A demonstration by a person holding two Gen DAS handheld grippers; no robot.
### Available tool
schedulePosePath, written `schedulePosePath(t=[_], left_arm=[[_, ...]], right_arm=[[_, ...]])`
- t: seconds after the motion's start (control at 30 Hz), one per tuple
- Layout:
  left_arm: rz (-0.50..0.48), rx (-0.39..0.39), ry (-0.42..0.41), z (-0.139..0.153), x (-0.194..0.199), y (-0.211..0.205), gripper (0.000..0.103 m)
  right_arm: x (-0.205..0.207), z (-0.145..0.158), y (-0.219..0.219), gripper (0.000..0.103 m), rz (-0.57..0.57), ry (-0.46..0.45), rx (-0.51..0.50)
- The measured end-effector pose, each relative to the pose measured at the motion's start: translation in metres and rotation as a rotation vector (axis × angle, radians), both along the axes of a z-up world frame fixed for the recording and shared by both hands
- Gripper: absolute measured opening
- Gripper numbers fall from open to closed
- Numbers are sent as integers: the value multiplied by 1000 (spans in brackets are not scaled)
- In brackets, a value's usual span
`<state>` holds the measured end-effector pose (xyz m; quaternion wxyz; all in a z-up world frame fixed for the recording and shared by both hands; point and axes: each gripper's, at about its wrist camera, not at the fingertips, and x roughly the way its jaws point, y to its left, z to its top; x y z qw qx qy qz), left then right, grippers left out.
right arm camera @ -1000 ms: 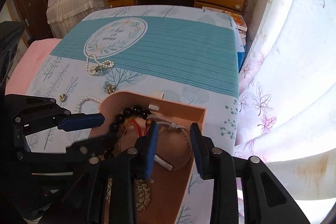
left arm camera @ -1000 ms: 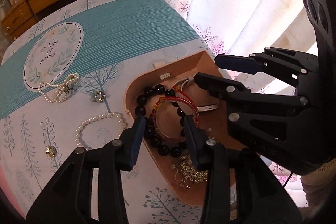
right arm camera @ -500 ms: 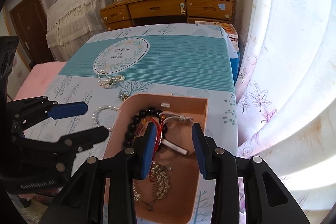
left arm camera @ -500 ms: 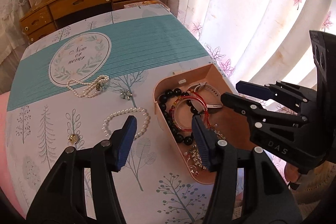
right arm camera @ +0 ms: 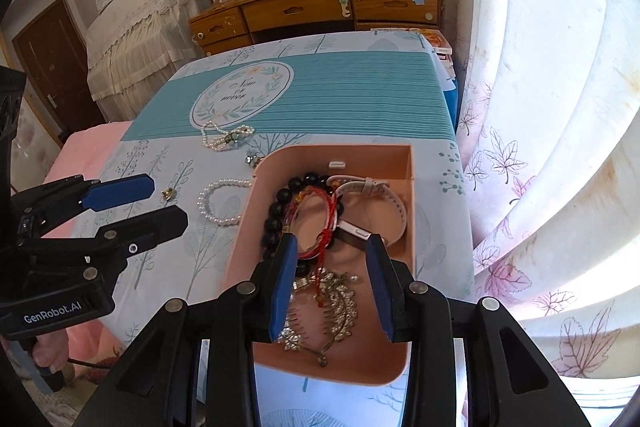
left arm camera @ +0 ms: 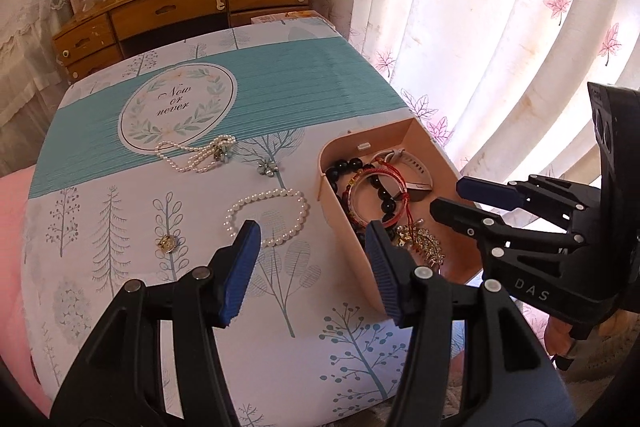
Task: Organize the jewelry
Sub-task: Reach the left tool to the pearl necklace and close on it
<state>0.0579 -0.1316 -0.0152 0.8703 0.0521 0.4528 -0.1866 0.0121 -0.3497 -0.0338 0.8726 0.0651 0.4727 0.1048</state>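
The peach plastic tray, rounded at its corners, sits at the surface's curtain-side edge, holding glossy black beads, red cord bangles, a white strap and filigree pieces. A pearl bracelet lies just beside it on the tree-printed cloth. Left gripper fingers have just been opening, empty; right gripper fingers stand apart, empty, above the tray.

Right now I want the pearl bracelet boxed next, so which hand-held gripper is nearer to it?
Left. The left hand-held gripper hangs open right beside the pearl bracelet on the tablecloth; the right hand-held gripper hangs open over the pink box, farther away.
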Motion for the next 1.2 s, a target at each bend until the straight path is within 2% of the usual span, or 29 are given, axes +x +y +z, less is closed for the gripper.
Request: schedulePosePath(t=[0.37,0.53,0.7,0.97,1.2], left_arm=[[65,-27,-33,14,-14,42,51],[102,-39,-52,24,-12,66,51],[148,-50,-77,36,-4,93,52],[246,-44,-82,37,31,147,55],[302,-38,-13,11,79,174,56]], right_arm=[[-9,18,44,36,71,-26,-9],[-6,31,68,46,111,-49,-23],[3,45,94,47,153,-82,-42],[34,50,124,48,188,-78,-35],[92,33,132,48,198,-4,-12]])
